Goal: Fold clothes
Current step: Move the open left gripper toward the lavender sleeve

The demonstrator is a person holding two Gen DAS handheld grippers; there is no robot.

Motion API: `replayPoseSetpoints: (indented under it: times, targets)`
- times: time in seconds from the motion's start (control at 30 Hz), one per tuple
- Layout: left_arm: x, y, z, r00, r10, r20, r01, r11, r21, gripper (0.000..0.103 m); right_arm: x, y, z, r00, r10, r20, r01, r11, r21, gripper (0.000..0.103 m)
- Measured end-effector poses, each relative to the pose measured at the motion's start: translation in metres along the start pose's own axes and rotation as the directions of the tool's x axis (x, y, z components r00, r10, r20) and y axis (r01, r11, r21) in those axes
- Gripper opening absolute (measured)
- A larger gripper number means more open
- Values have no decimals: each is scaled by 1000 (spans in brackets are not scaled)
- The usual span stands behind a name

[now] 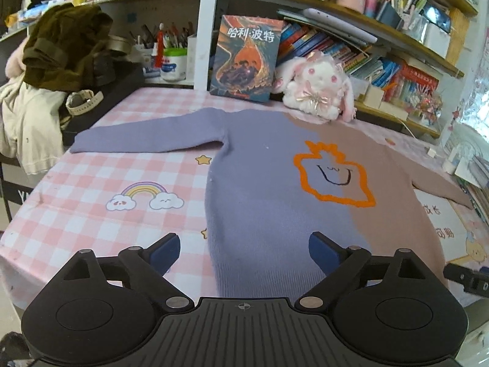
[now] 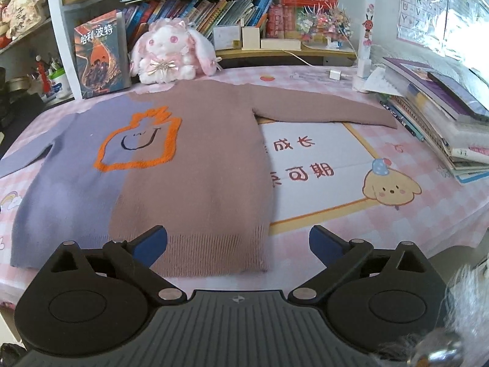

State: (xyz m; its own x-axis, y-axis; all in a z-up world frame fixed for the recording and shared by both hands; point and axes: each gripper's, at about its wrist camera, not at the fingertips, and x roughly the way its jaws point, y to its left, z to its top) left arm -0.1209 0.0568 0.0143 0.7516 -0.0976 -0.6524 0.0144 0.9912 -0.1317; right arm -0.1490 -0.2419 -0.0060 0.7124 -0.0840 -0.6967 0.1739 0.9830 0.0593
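A knitted sweater (image 1: 262,189), half lilac and half dusty pink with an orange outline motif, lies flat and face up on the table, both sleeves spread sideways. In the right wrist view the same sweater (image 2: 195,165) shows its ribbed hem nearest me. My left gripper (image 1: 243,252) is open above the lilac hem area, nothing between its blue pads. My right gripper (image 2: 238,246) is open too, just over the pink hem corner, holding nothing.
A pink checked tablecloth (image 1: 91,168) covers the table. At the back stand a book (image 1: 244,58) and a plush rabbit (image 1: 318,85). Clothes are piled on a chair (image 1: 55,70) at left. A stack of books (image 2: 443,116) sits at the right edge. Shelves (image 2: 244,9) line the back.
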Motion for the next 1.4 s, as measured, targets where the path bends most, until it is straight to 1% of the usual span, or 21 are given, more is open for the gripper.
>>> replayPoseSetpoints:
  times: [0.13, 0.27, 0.47, 0.53, 0.63, 0.83, 1.03, 1.07, 1.23, 1.4]
  targets:
    - [0, -2, -5, 1000, -7, -11, 7, 1000, 12, 94, -4, 5, -2, 1000, 0, 9, 0, 1000, -11, 100]
    - [7, 3, -7, 999, -38, -29, 39, 999, 33, 94, -5, 15, -2, 1000, -12, 11, 12, 1000, -19, 100]
    - [23, 26, 4, 995, -89, -48, 93, 992, 79, 94, -4, 41, 0, 998, -57, 22, 57, 998, 8, 101]
    - [27, 36, 14, 994, -94, -61, 100, 989, 107, 94, -3, 55, 2, 997, -76, 17, 76, 997, 27, 101]
    - [34, 55, 27, 990, -130, -53, 136, 980, 145, 95, -4, 77, 6, 995, -96, 27, 95, 994, 51, 103]
    - [53, 100, 44, 985, -155, -82, 165, 977, 136, 95, -2, 121, 5, 989, -146, 27, 143, 986, 85, 103]
    - [69, 145, 58, 983, -158, -89, 167, 980, 109, 95, 6, 155, 3, 983, -184, 7, 182, 976, 120, 103]
    - [72, 152, 60, 984, -154, -89, 163, 981, 102, 95, 6, 161, 3, 982, -189, 4, 187, 975, 120, 103]
    - [91, 194, 64, 995, -63, -76, 65, 997, 29, 95, 5, 178, 1, 977, -211, -13, 212, 971, 111, 103]
    - [108, 233, 65, 998, 17, -55, -22, 996, -88, 95, 5, 181, 0, 965, -260, -43, 263, 959, 109, 103]
